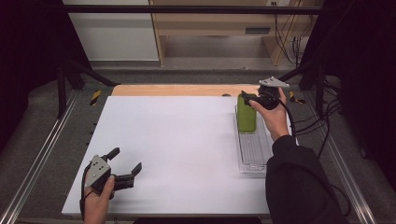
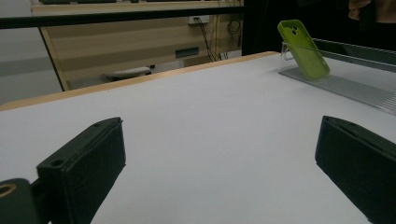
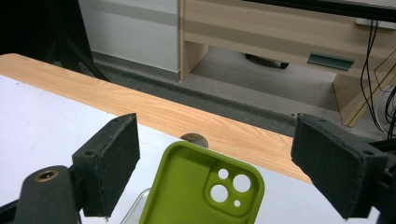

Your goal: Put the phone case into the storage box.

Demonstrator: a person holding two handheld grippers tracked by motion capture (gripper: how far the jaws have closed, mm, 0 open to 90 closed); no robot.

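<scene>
While your left gripper (image 1: 125, 164) rests low on the white table (image 1: 177, 149), jaws spread on nothing, it stays clear of the work. At the far right, the green phone case (image 1: 246, 115) leans upright in the clear tray (image 1: 252, 151); your right gripper (image 3: 219, 172) straddles its top, jaws apart, not pressing.

White table top (image 1: 177, 154) with light wood far edge (image 1: 182, 90) sits in a black metal frame (image 1: 187, 9) on grey carpeted floor (image 1: 210, 63); behind it a pale wood desk (image 1: 224, 23), a white cabinet panel (image 1: 112, 32), and dangling black cables (image 1: 292, 42) at right.
</scene>
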